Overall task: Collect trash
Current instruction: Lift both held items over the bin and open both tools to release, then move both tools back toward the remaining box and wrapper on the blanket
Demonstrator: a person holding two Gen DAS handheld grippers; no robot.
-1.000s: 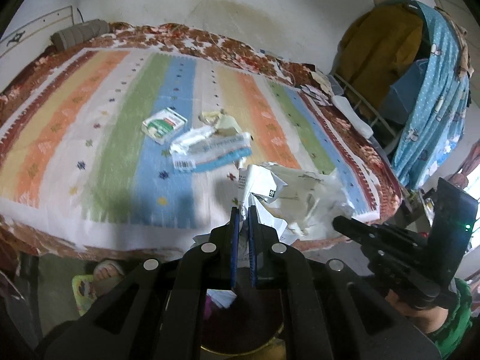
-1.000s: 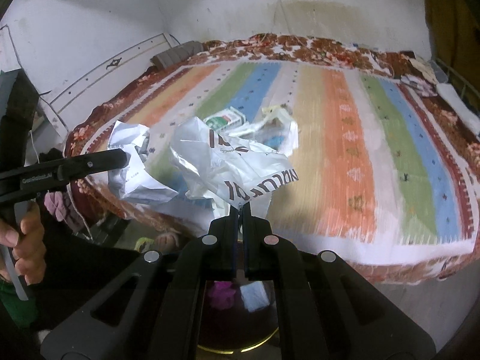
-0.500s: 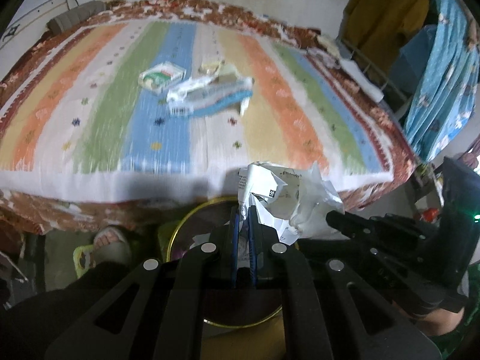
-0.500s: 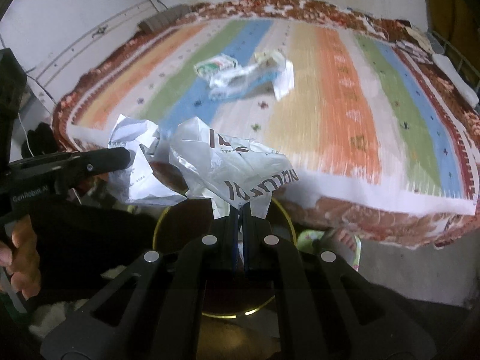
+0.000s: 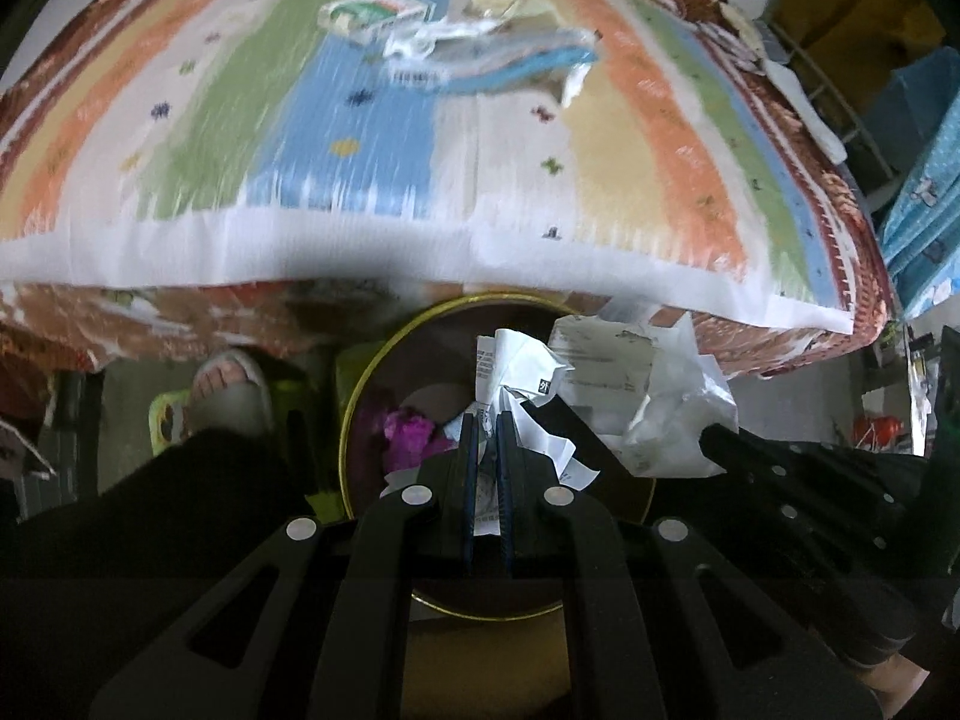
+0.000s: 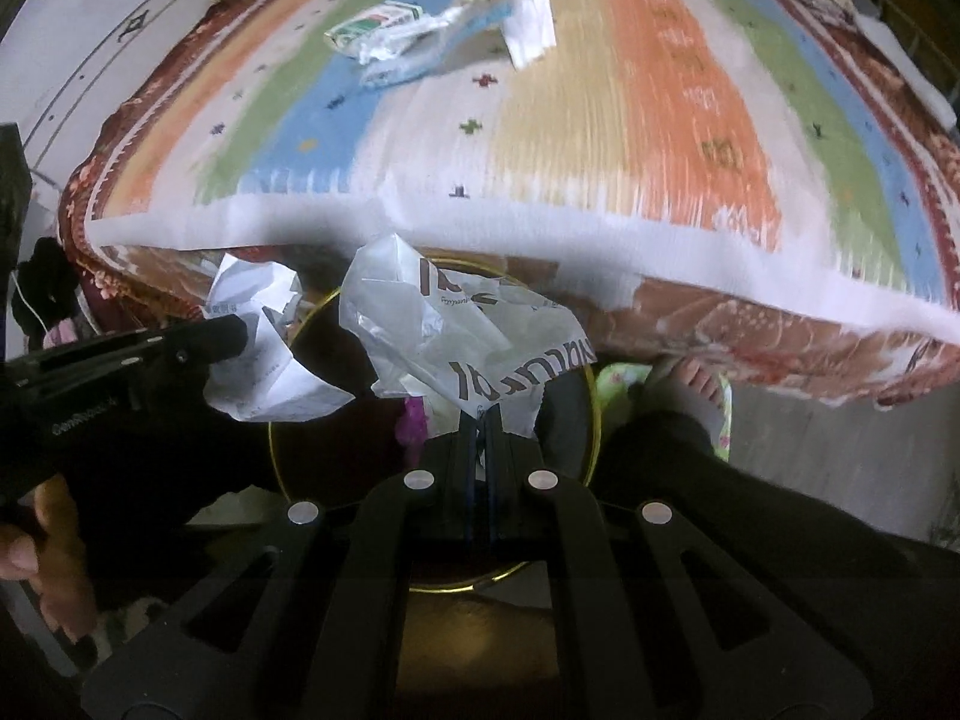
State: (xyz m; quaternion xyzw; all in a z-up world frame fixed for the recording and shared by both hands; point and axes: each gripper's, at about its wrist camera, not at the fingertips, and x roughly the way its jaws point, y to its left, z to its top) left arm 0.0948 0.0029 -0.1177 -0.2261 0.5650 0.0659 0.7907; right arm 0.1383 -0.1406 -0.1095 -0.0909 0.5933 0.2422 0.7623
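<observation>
My left gripper [image 5: 487, 420] is shut on a crumpled white paper receipt [image 5: 522, 378], held over a round gold-rimmed bin [image 5: 354, 402] on the floor by the bed. My right gripper [image 6: 480, 417] is shut on a crinkled white plastic bag with dark lettering [image 6: 444, 336], above the same bin [image 6: 591, 414]. Each gripper shows in the other's view: the right gripper [image 5: 720, 438] at the right with the plastic bag [image 5: 672, 420], the left gripper [image 6: 234, 333] at the left with the receipt [image 6: 264, 372]. A green-and-white carton [image 5: 372, 9] and clear wrappers [image 5: 498, 54] lie on the striped bedspread.
The bed [image 5: 456, 192] with its striped cover fills the upper half of both views. A person's sandalled feet [image 5: 231, 390] [image 6: 696, 384] stand either side of the bin. Purple trash [image 5: 408, 429] lies inside it. Blue fabric [image 5: 924, 192] hangs at the right.
Both grippers have dropped and tipped downward with their trash. The bin, hidden a second ago, now lies under both of them, and the bed has slid toward the top of both views.
</observation>
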